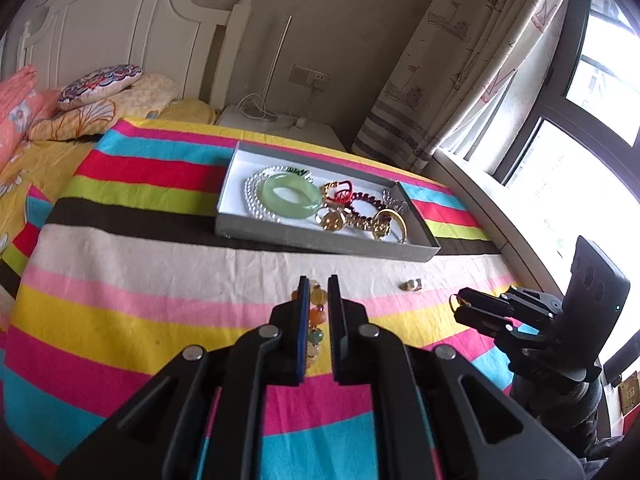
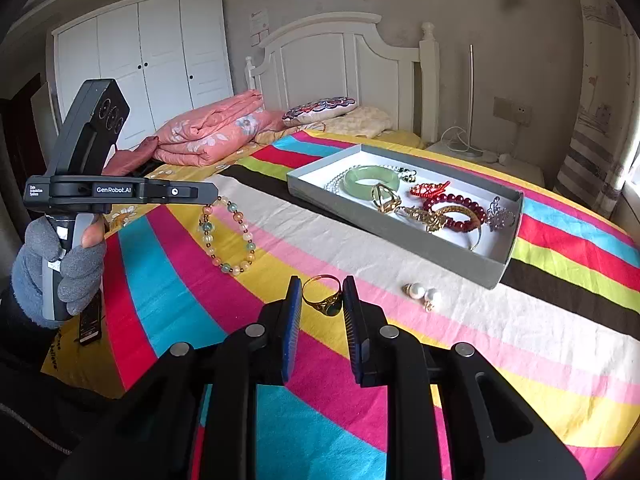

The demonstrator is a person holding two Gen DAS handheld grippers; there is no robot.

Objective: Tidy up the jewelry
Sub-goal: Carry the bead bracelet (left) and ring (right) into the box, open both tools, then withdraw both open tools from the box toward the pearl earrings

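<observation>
Hanging above the striped bedspread (image 2: 400, 264), the left gripper (image 2: 212, 196) points out level from a gloved hand (image 2: 60, 264) that grips its handle upright. Its jaws are pinched nearly closed on a bead bracelet (image 2: 226, 236) of orange, green and pale beads, which dangles below the fingertips as a loop, clear of the cloth. From the left wrist view the same beads show between the two blue pads (image 1: 304, 332).

The right gripper (image 2: 320, 296) tilts down toward the bed, its jaws narrowed around a gold ring (image 2: 324, 294) with a dark stone; the ring sits between the fingers and looks held. Just beside it on the cloth lie two pearl earrings (image 2: 424, 296).

Farther back sits a shallow grey tray (image 2: 400, 236) with a white floor. Inside lie a pale green jade bangle (image 2: 370, 182) over a white bead strand, a gold pendant, a red knotted cord, a dark red bead bracelet (image 2: 460, 210), a gold bangle and a silver piece at the right end.
</observation>
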